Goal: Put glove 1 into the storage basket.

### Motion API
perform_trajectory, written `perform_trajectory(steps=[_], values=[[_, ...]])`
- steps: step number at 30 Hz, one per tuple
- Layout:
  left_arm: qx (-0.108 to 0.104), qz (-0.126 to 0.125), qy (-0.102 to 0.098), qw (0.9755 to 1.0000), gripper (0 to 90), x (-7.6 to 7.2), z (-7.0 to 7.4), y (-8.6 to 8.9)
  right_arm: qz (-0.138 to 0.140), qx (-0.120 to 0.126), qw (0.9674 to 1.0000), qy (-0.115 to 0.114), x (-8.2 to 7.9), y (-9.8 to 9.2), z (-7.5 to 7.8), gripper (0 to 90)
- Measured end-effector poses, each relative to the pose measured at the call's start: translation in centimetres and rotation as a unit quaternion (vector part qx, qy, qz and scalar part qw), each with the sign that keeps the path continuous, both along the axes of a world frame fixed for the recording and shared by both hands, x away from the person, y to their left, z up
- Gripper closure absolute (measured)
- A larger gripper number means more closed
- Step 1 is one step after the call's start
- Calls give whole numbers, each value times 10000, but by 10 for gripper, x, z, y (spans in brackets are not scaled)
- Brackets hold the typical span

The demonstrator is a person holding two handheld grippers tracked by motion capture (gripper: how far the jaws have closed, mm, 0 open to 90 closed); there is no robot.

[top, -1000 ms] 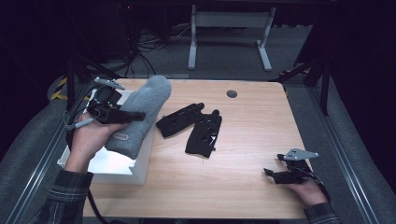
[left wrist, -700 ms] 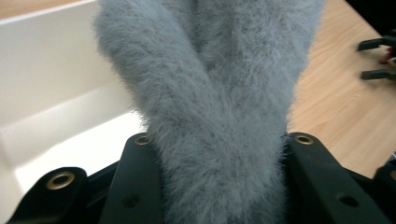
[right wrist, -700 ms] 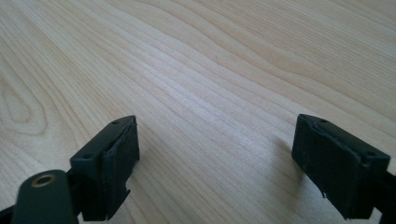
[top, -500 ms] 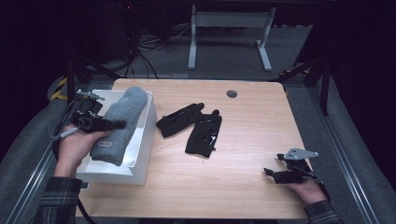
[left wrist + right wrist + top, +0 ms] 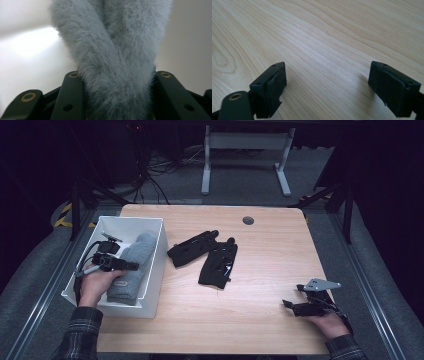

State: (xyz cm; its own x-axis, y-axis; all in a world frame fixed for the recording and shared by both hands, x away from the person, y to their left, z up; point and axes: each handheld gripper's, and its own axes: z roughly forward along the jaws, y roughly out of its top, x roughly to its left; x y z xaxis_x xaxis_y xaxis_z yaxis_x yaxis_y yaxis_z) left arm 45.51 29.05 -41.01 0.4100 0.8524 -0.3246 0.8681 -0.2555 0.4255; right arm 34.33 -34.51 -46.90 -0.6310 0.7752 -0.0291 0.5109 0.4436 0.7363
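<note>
A grey fuzzy glove (image 5: 134,255) lies lengthwise inside the white bin (image 5: 131,219) at the table's left. My left gripper (image 5: 129,265) is down in the bin, shut on the glove near its middle. In the left gripper view the fur (image 5: 112,45) bulges up between both jaws of that gripper (image 5: 117,75), which have just been opening a little while they still touch it. At the table's front right my right gripper (image 5: 292,306) rests low over bare wood. In its own view the right gripper (image 5: 328,75) stands open, with nothing between its pads.
Two black gloves (image 5: 192,247) (image 5: 218,265) lie side by side near the middle of the wooden table (image 5: 270,265). A dark round grommet (image 5: 248,220) sits near the far edge. Dark floor, cables and a metal stand lie beyond the table.
My left hand has come down and to the left, carrying the grey glove from above the bin's edge into the bin, where it now lies. The right hand has stayed put.
</note>
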Motion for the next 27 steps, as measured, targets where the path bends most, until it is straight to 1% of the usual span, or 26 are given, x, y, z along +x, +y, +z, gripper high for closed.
perform_trajectory(steps=[1,2,3,4,5,6,7,8,9,10,11,12,14,15,16,17,18,20,21,22,23,24,25,27], values=[[-11,16,20,10000,590,1,-3,1,0,-1,10000,0,0,0,0,155],[-65,39,112,9999,579,3,-8,3,1,-1,10000,0,0,0,0,155],[-56,66,150,9999,555,4,-12,4,1,0,10000,0,0,0,0,155],[-56,111,128,9998,520,5,-16,6,1,0,10000,-1,0,0,0,155],[-105,148,122,9998,460,5,-17,7,0,-1,10000,0,0,0,0,155],[-138,191,82,9997,406,5,-18,9,1,-1,10000,0,0,0,0,155],[-98,200,39,9997,335,5,-17,10,-3,5,10000,0,0,0,0,155],[-57,234,-73,9997,293,4,-16,11,-3,4,10000,1,0,0,0,155],[-51,272,-137,9995,262,3,-14,12,-1,3,10000,1,0,0,0,155],[-156,280,-223,9992,255,2,-11,13,-4,6,10000,2,0,0,0,155],[-179,313,-253,9990,220,1,-9,13,1,1,10000,0,0,0,0,155],[-142,334,-311,9989,209,0,-5,12,0,1,10000,0,0,0,0,155],[26,353,-443,9984,175,-2,1,9,-1,-1,10000,1,0,0,0,155],[-8,377,-520,9979,169,-3,4,9,1,0,10000,-1,0,0,0,155],[-37,393,-551,9977,166,-3,6,9,0,-1,10000,-1,0,0,0,155],[-27,413,-599,9973,163,-4,11,8,1,0,10000,0,0,0,0,155],[33,419,-675,9968,151,-5,15,8,1,0,10000,-1,0,0,0,155],[28,400,-806,9959,151,-8,25,6,2,-1,10000,-1,0,0,0,155],[15,395,-913,9950,151,-9,30,5,2,-1,10000,-1,0,0,0,155],[10,378,-962,9946,149,-10,35,4,2,0,10000,-1,0,0,0,155],[-2,344,-1034,9940,149,-12,41,2,-1,2,10000,-1,0,0,0,155],[-17,293,-1147,9930,149,-14,49,-2,3,-4,10000,-2,0,0,0,155],[-55,246,-1184,9926,149,-15,54,-4,4,-3,10000,-2,0,0,0,155],[-76,165,-1314,9912,148,-18,63,-11,5,-5,10000,-3,0,0,0,155]])
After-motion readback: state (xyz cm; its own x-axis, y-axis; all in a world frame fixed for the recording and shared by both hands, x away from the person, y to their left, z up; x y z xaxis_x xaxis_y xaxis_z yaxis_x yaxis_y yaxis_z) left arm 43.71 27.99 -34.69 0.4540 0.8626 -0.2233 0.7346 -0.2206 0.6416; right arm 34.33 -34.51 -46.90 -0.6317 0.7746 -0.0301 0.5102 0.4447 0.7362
